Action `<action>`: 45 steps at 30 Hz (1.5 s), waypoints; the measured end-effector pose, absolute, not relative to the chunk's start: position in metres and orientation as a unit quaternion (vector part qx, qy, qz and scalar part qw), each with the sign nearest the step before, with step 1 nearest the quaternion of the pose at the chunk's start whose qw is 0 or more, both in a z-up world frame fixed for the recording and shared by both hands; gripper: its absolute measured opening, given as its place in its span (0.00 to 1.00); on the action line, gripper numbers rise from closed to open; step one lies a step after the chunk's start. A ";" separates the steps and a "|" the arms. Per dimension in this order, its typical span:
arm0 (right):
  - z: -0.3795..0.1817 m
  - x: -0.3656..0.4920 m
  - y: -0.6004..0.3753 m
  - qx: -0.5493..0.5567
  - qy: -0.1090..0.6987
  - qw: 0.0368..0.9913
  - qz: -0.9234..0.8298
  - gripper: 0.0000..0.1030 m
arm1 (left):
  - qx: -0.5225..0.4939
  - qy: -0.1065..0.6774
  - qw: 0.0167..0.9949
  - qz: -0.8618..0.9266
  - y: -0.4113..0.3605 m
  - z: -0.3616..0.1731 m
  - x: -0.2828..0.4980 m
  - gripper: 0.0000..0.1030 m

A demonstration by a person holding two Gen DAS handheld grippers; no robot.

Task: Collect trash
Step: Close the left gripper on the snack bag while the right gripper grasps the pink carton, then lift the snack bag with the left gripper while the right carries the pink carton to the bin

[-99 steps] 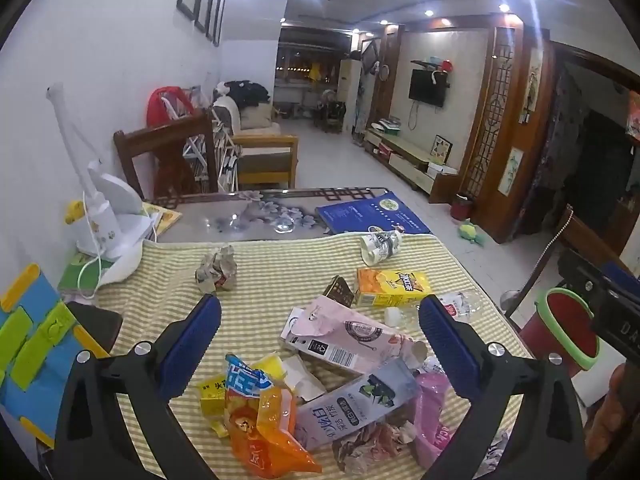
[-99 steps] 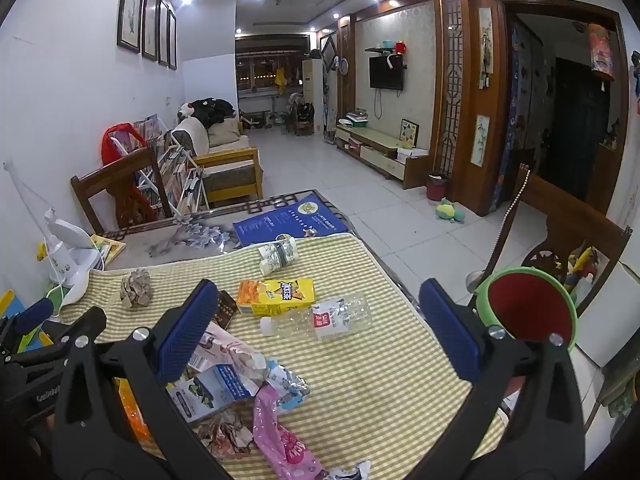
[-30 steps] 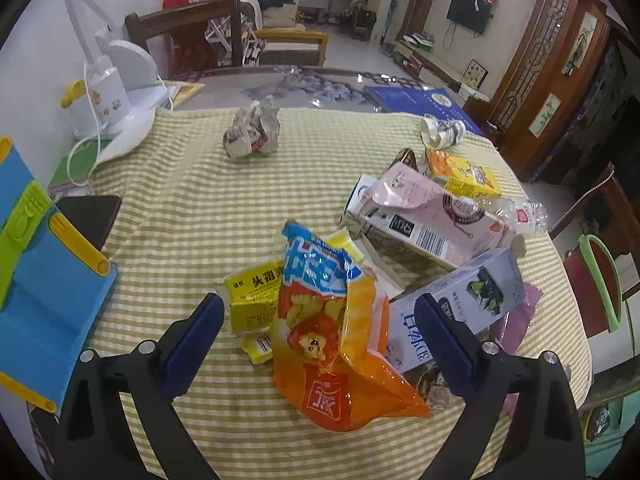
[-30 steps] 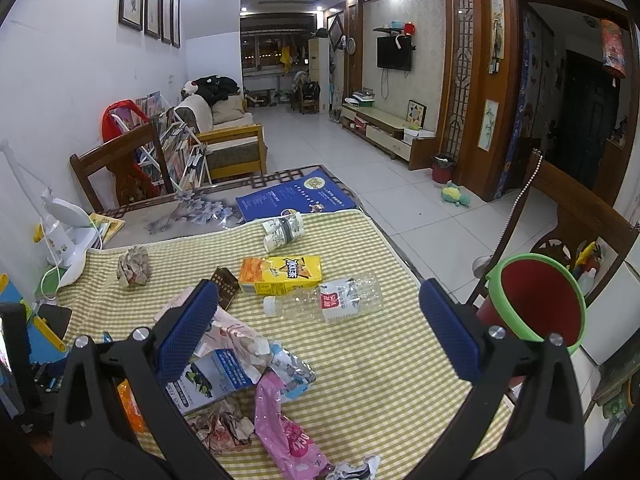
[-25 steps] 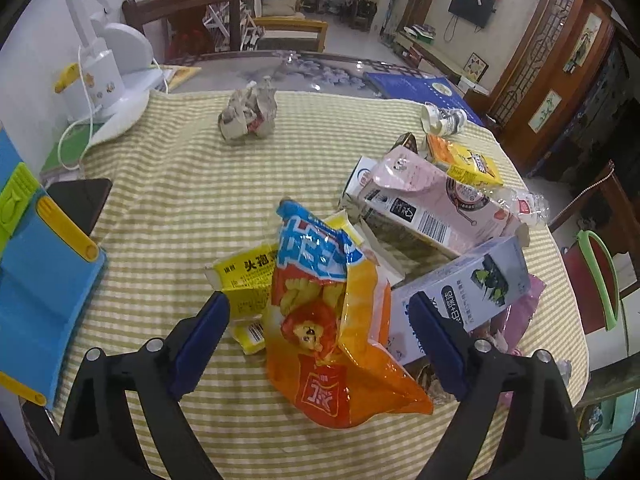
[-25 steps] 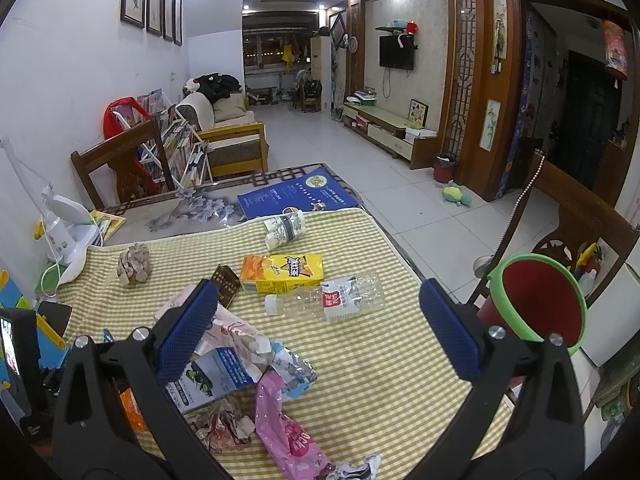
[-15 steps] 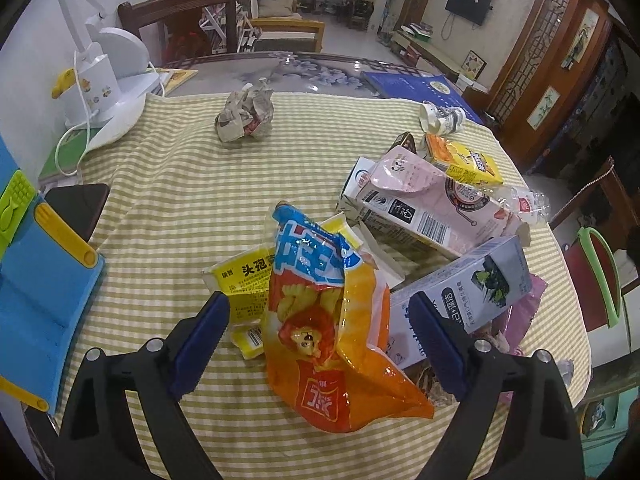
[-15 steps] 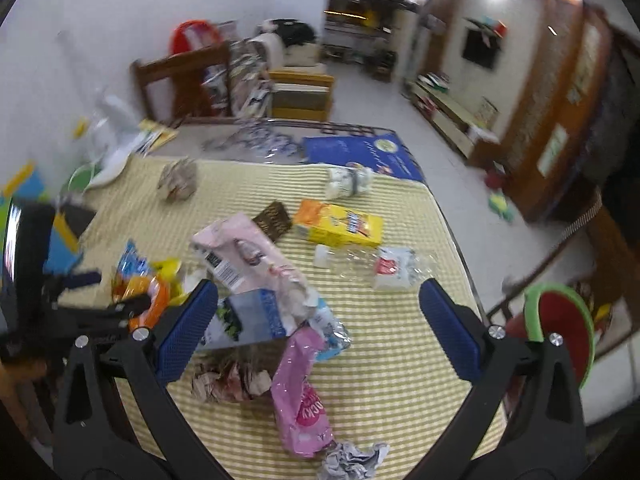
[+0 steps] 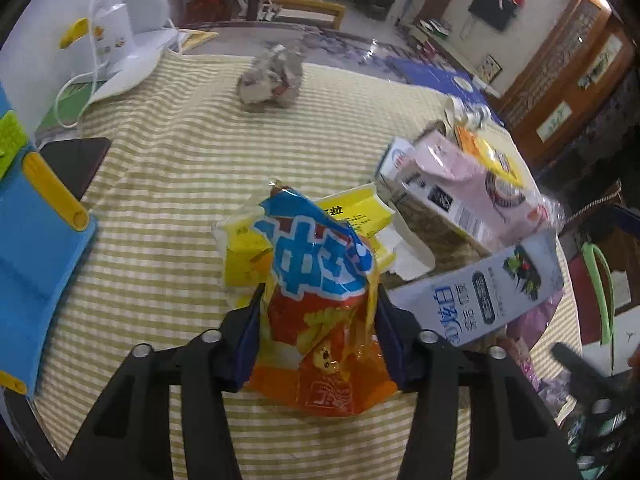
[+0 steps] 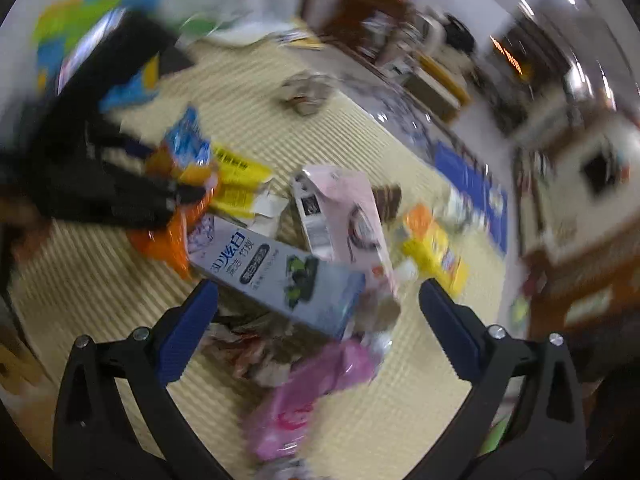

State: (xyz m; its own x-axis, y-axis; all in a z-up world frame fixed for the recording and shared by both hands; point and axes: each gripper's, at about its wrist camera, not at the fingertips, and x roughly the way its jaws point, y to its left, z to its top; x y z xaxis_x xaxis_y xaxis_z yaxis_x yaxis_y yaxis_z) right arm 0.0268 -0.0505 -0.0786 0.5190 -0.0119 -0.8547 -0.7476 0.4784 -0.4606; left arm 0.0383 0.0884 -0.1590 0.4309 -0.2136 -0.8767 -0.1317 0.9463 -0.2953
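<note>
In the left wrist view, your left gripper (image 9: 318,336) comes in from the bottom of the frame, low over the table, and its two blue-padded fingers (image 9: 250,332) are closed on the sides of the orange and blue crinkled plastic snack bag (image 9: 320,308). The bag stands in the lower centre of the frame, blue top upward, orange bottom bulging between the pads. Just behind it, touching, lies a yellow flattened paper packet (image 9: 352,216). To the right of centre, a pink milk carton (image 9: 468,188) lies on its side, and below it a grey-white toothpaste box (image 9: 492,288) points toward the right edge. A crumpled grey paper ball (image 9: 270,80) sits alone in the upper centre, well apart from the pile. All rests on the yellow-and-white checked tablecloth (image 9: 168,184). A green-rimmed red trash bin (image 9: 596,280) shows at the right edge, beyond the table.

The right wrist view is blurred. Your right gripper (image 10: 318,316) enters from the bottom, tilted, with its blue-padded fingers (image 10: 188,328) wide apart and holding nothing. The toothpaste box (image 10: 276,272) lies between them, just above the finger tips. The pink carton (image 10: 344,208) is behind it in the centre, and a pink plastic wrapper (image 10: 308,396) lies in the lower centre. In the left middle of the frame you see the left gripper (image 10: 160,196) as a dark shape on the snack bag (image 10: 180,184).
</note>
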 end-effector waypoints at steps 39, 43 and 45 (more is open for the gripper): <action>-0.036 0.050 -0.160 -0.037 0.501 0.848 0.167 0.40 | -0.136 0.459 0.877 -0.038 0.068 -0.088 0.037 0.46; -0.050 0.068 -0.168 0.021 0.513 0.845 0.149 0.56 | -0.135 0.466 0.874 -0.034 0.069 -0.091 0.028 0.46; -0.057 0.080 -0.156 -0.042 0.515 0.843 0.147 0.65 | -0.141 0.471 0.870 -0.027 0.073 -0.095 0.022 0.46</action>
